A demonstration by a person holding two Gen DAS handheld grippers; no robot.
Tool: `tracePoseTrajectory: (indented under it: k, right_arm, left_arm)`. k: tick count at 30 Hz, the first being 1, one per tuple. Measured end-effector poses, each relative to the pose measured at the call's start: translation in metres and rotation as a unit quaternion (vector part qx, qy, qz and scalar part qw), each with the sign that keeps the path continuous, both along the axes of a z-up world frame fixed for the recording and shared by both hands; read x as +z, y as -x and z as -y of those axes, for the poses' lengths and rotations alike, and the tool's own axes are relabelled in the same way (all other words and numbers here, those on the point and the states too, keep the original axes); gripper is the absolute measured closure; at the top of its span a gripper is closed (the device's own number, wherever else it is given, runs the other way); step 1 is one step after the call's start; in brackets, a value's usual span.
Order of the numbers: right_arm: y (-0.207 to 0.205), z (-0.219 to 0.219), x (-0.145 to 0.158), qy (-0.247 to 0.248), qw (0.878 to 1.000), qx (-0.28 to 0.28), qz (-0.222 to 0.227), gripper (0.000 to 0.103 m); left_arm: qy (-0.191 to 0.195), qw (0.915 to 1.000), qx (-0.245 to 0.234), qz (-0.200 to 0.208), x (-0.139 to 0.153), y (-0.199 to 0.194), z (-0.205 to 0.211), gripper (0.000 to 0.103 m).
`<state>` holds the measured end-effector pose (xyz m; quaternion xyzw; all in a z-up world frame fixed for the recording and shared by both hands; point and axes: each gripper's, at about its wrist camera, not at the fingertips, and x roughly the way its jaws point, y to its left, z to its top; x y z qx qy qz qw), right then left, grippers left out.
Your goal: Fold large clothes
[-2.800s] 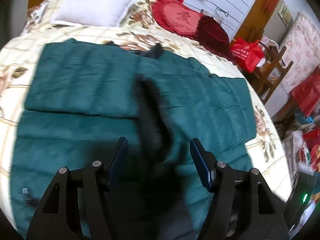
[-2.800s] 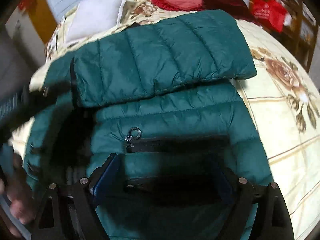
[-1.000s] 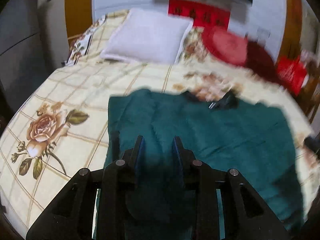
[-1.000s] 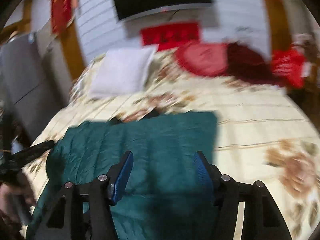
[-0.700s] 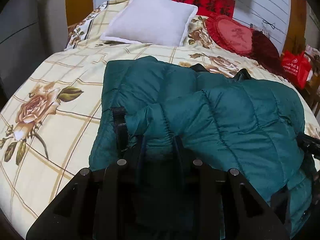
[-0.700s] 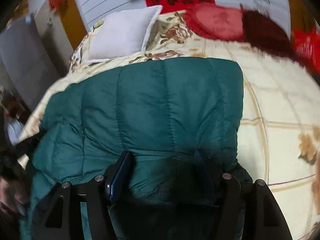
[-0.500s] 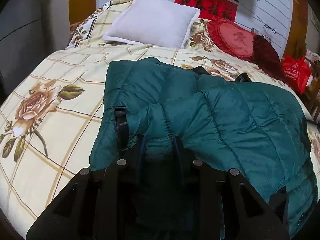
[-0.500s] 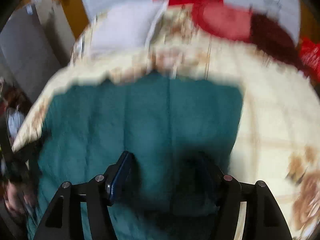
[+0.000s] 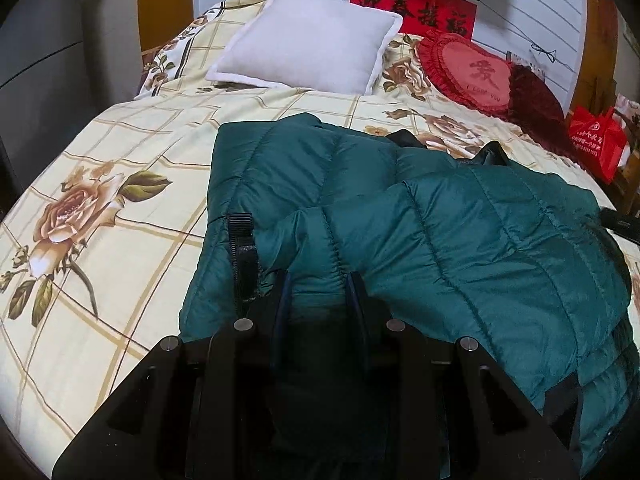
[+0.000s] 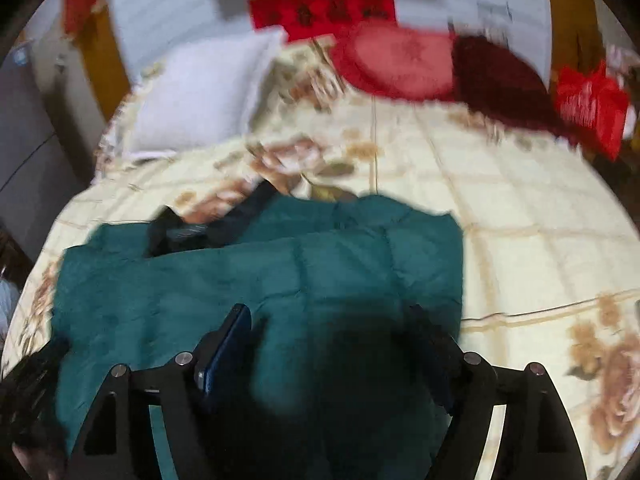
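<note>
A dark green quilted down jacket (image 9: 460, 232) lies folded over on the floral bedspread (image 9: 120, 208), its black collar (image 9: 492, 154) at the far edge. My left gripper (image 9: 320, 284) is shut on a fold of the jacket's near left edge, beside a black strap (image 9: 242, 256). In the blurred right wrist view the jacket (image 10: 280, 276) lies below my right gripper (image 10: 332, 320), whose jaws stand wide apart over the fabric and hold nothing.
A white pillow (image 9: 312, 44), a red heart cushion (image 9: 468, 72) and a dark red cushion (image 9: 536, 100) lie at the bed's head. A red bag (image 9: 596, 140) stands off the right side. A grey cabinet (image 9: 36, 60) stands left.
The jacket's lower half was folded up over the upper half. My left gripper stays clamped on the fabric. My right gripper has lifted and pulled back, open, with motion blur.
</note>
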<state>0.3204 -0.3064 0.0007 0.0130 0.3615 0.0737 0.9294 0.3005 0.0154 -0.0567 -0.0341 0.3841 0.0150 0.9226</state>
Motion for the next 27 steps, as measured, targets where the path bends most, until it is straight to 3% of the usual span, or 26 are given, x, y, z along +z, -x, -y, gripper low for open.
tracePoseTrajectory:
  k: [2, 3, 5, 7, 11, 14, 18, 23, 27]
  right_arm:
    - [0.022, -0.005, -0.001, -0.024, 0.999, 0.041, 0.001, 0.020]
    - [0.026, -0.009, -0.015, -0.017, 0.997, 0.059, -0.036, 0.012]
    - [0.034, -0.017, -0.037, 0.054, 0.994, 0.047, -0.079, 0.012]
    - [0.047, -0.016, -0.027, 0.046, 0.996, 0.036, -0.062, 0.012]
    - [0.096, 0.008, 0.015, 0.014, 1.000, 0.018, -0.020, 0.012]
    - [0.134, 0.032, 0.027, 0.013, 0.999, 0.013, -0.037, 0.012]
    - [0.191, 0.064, 0.020, 0.031, 0.996, -0.014, -0.083, 0.012]
    - [0.267, 0.098, -0.013, -0.020, 0.992, -0.038, -0.121, 0.012]
    - [0.306, 0.112, -0.040, -0.095, 0.986, -0.051, -0.129, 0.012]
  left_arm:
    - [-0.004, 1.0000, 0.001, -0.001, 0.000, -0.001, 0.001, 0.075]
    - [-0.009, 0.9999, -0.001, -0.004, 0.001, -0.003, 0.002, 0.075]
    - [-0.025, 0.9995, -0.011, -0.017, 0.007, -0.006, 0.005, 0.075]
    - [-0.044, 0.9982, -0.024, -0.033, 0.021, -0.002, 0.004, 0.075]
    - [-0.059, 0.9979, -0.029, -0.002, 0.059, 0.034, -0.015, 0.073]
    - [-0.057, 0.9981, -0.022, -0.006, 0.068, 0.075, -0.042, 0.025]
    - [-0.045, 0.9985, -0.024, -0.022, 0.062, 0.129, -0.070, 0.025]
    - [0.011, 0.9984, -0.006, -0.054, 0.052, 0.185, -0.104, 0.025]
    - [0.050, 0.9965, -0.008, -0.067, 0.045, 0.222, -0.115, 0.025]
